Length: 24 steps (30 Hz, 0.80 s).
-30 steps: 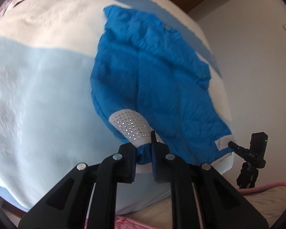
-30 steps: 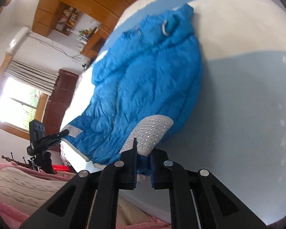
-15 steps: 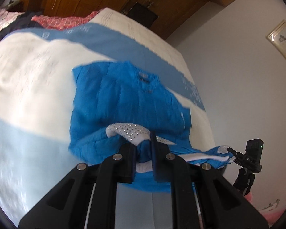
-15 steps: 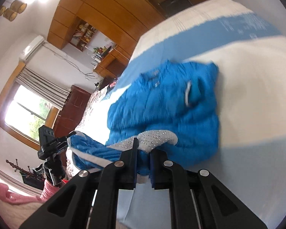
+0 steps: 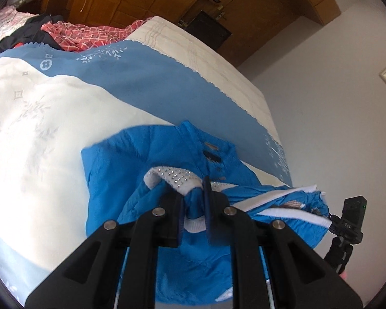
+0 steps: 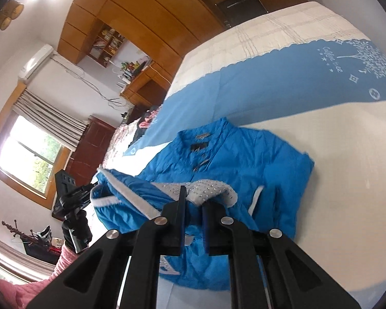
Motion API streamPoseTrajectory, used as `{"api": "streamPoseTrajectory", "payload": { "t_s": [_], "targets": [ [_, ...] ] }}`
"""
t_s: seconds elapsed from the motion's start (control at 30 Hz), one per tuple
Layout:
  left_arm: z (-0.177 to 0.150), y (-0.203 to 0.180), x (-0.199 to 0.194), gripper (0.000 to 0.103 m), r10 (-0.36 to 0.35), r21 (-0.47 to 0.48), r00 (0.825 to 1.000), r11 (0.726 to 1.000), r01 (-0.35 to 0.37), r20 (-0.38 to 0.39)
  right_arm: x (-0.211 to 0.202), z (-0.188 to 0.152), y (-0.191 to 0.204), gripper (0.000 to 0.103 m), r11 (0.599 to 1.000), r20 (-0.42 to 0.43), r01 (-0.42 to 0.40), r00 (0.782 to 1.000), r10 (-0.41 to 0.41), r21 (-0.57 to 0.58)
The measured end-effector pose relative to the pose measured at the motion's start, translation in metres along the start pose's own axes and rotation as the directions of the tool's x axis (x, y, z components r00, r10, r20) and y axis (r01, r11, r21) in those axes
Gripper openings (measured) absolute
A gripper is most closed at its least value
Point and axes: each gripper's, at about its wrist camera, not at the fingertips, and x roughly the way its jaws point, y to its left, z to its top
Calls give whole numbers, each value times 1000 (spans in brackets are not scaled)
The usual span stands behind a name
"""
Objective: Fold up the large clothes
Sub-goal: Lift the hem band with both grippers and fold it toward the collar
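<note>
Grip check: left gripper (image 5: 194,200) was clamped on the hem corner of the blue jacket (image 5: 131,170), jaws nearly together with blue cloth and a white ribbed edge bunched between them; right gripper (image 6: 193,203) was likewise closed on the opposite hem corner. Holding both bottom corners probably served to carry the lower edge up over the body in one even fold toward the collar (image 6: 205,136), keeping the hem straight between the two tools. Jacket lay on the bed cover (image 5: 38,134), centre of the left wrist view and centre-right of the right wrist view, on the cream band just below the blue band. Its upper half was flat, collar pointing toward the upper part of the frame with dark labels at the neck; lower half was lifted and doubled over, lining showing. Grey studded panels (image 5: 177,175) sat just above the jaws. White trim ran along the raised hem. Fabric looked thin, quilted, slightly crumpled.
</note>
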Motion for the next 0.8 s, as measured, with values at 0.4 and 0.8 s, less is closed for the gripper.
{"api": "streamPoseTrajectory", "payload": {
  "t_s": [0.4, 0.8],
  "targets": [
    [46, 34, 99, 12, 140, -49, 986, 988, -145, -95, 82, 47, -59, 9, 993, -81, 78, 994, -71, 91],
    [66, 69, 143, 17, 99, -197, 976, 971, -137, -192, 134, 59, -102, 11, 962, -138, 186, 977, -160, 202]
  ]
}}
